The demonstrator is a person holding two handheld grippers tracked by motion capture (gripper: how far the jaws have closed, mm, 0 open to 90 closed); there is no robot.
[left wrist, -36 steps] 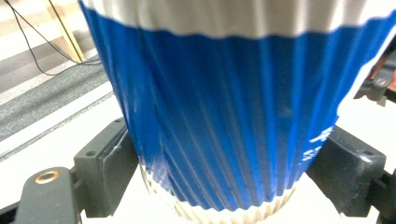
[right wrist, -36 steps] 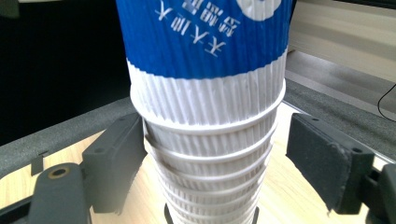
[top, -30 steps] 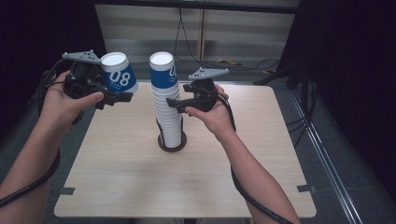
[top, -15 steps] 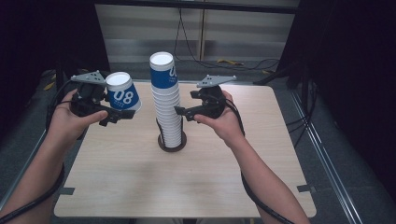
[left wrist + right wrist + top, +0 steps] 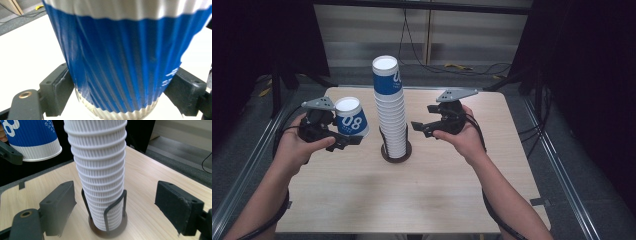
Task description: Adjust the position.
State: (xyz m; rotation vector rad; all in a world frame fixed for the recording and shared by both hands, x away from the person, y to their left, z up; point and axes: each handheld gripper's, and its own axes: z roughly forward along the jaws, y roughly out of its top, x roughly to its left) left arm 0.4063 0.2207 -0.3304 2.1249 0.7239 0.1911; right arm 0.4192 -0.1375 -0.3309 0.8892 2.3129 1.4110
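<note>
A tall stack of white ribbed paper cups [image 5: 390, 117], its top cup blue, stands upside down in a wire holder [image 5: 396, 153] at the middle of the table. My left gripper [image 5: 348, 132] is left of the stack, shut on a single blue cup [image 5: 351, 121] marked 08. That cup [image 5: 120, 62] sits bottom-up between both pads [image 5: 58, 91]. My right gripper [image 5: 420, 126] hovers just right of the stack; its jaws have just been opening and hold nothing. Ahead of it rise the stack [image 5: 98, 170] and holder [image 5: 107, 220], with the blue cup [image 5: 32, 137] beyond.
The wooden table [image 5: 437, 190] has bare room in front and to the right. Metal rails [image 5: 557, 165] run along both sides below it. Cables [image 5: 452, 66] lie on the floor behind the far edge, and dark curtains [image 5: 592, 75] hang on either side.
My left gripper has come down and nearer with the blue cup. My right gripper has drawn back to the right from the stack, and its jaws stand wider.
</note>
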